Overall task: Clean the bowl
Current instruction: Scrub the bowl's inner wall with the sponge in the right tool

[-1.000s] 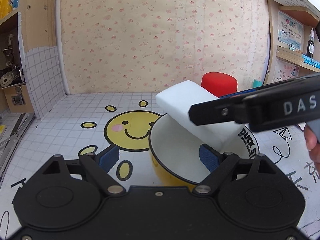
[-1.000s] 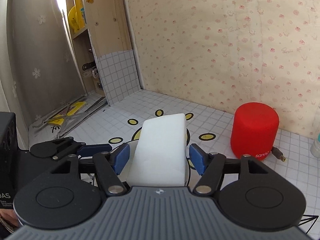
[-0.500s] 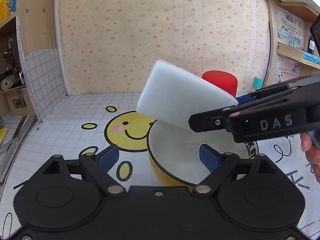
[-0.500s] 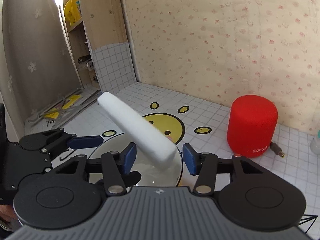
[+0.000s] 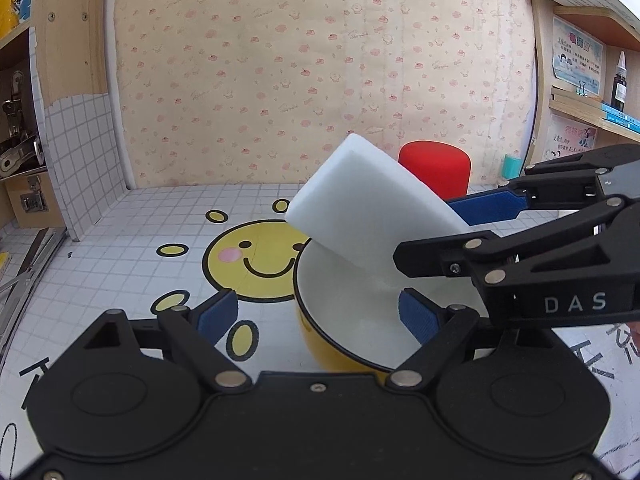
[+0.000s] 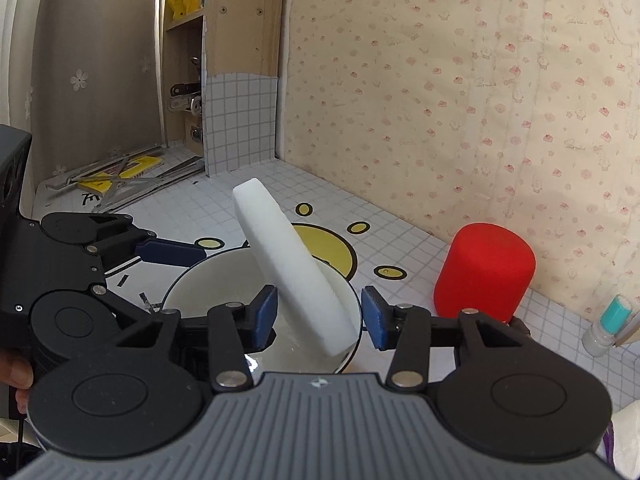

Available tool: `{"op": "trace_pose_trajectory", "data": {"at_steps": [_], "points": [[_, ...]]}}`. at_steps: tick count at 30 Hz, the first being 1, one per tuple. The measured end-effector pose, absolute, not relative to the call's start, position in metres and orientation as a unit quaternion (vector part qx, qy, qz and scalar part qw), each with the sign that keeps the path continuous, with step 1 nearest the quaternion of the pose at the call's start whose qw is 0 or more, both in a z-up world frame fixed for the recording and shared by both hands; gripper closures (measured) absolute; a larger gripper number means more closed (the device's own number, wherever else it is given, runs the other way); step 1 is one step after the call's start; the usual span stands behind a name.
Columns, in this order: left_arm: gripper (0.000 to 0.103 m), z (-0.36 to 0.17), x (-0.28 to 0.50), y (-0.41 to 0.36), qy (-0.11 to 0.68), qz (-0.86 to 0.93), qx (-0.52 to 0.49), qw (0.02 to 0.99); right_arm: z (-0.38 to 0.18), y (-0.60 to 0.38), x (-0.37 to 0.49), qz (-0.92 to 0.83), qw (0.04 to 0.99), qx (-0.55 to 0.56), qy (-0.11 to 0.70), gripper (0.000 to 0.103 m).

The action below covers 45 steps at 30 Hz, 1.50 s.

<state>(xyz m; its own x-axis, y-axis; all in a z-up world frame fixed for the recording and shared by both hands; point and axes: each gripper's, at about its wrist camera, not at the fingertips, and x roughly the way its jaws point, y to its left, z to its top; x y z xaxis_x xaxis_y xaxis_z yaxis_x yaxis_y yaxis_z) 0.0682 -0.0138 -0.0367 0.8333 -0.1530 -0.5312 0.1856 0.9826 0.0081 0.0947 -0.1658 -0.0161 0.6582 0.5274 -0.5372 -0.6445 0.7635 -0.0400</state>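
A yellow bowl (image 5: 320, 344) with a white inside (image 6: 208, 288) stands on the tiled mat beside a smiley print. My right gripper (image 6: 320, 316) is shut on a white sponge (image 6: 296, 272). The block sits slanted between the blue pads, its far end raised over the bowl's rim. In the left wrist view the sponge (image 5: 368, 216) hangs tilted above the bowl, with the right gripper (image 5: 426, 232) reaching in from the right. My left gripper (image 5: 316, 314) is open. Its right pad (image 5: 416, 316) is over the bowl's inside and its left pad (image 5: 218, 312) stands clear of the wall.
A red cylindrical speaker (image 6: 484, 272) stands behind the bowl near the wallpapered wall. A small teal-capped bottle (image 6: 608, 320) is at the right. Metal tools (image 6: 120, 180) lie at the far left by a wooden cabinet. Shelves (image 5: 580, 100) hang at the right.
The sponge went from lying flat across the bowl to being lifted and tilted on edge. The right gripper's jaws narrowed onto it and rolled. The left gripper stayed put.
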Motion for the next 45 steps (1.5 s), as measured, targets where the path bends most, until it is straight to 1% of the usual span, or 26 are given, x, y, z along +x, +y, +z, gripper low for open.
{"op": "trace_pose_trajectory", "data": {"at_steps": [8,10,11,12,15,20,25,29,30,32,39,40,42,45], "points": [[0.014,-0.039,0.07,-0.012,0.271,-0.101,0.026,0.957,-0.018,-0.165,0.097,0.345,0.899,-0.128,0.236,0.058],[0.009,-0.04,0.069,-0.013,0.267,-0.091,0.032,0.959,-0.019,-0.165,0.098,0.349,0.898,-0.127,0.234,0.058],[0.002,-0.04,0.069,-0.014,0.264,-0.081,0.039,0.96,-0.019,-0.165,0.098,0.351,0.898,-0.128,0.231,0.058],[0.0,-0.04,0.067,-0.015,0.253,-0.071,0.05,0.963,-0.019,-0.166,0.096,0.353,0.899,-0.132,0.223,0.058],[0.0,-0.039,0.066,-0.014,0.243,-0.075,0.059,0.965,-0.017,-0.166,0.089,0.359,0.9,-0.146,0.199,0.058],[0.0,-0.037,0.071,-0.015,0.256,-0.076,0.058,0.962,-0.017,-0.164,0.099,0.374,0.893,-0.148,0.203,0.058],[0.0,-0.035,0.072,-0.017,0.265,-0.076,0.064,0.959,-0.019,-0.167,0.1,0.41,0.883,-0.141,0.18,0.059],[0.0,-0.035,0.072,-0.019,0.269,-0.071,0.065,0.958,-0.019,-0.167,0.105,0.423,0.874,-0.145,0.192,0.067],[0.0,-0.035,0.071,-0.02,0.268,-0.07,0.066,0.959,-0.019,-0.168,0.106,0.426,0.872,-0.144,0.194,0.07],[0.0,-0.036,0.071,-0.021,0.268,-0.069,0.063,0.959,-0.021,-0.169,0.107,0.429,0.87,-0.144,0.197,0.082],[0.001,-0.039,0.073,-0.021,0.275,-0.069,0.05,0.958,-0.025,-0.176,0.115,0.461,0.859,-0.124,0.185,0.082],[0.002,-0.039,0.074,-0.021,0.278,-0.071,0.048,0.957,-0.026,-0.178,0.115,0.463,0.859,-0.117,0.183,0.082],[0.006,-0.039,0.075,-0.022,0.285,-0.076,0.042,0.955,-0.029,-0.18,0.116,0.468,0.859,-0.106,0.18,0.083],[0.009,-0.04,0.077,-0.024,0.292,-0.079,0.037,0.953,-0.031,-0.185,0.118,0.469,0.86,-0.085,0.181,0.083]]}}
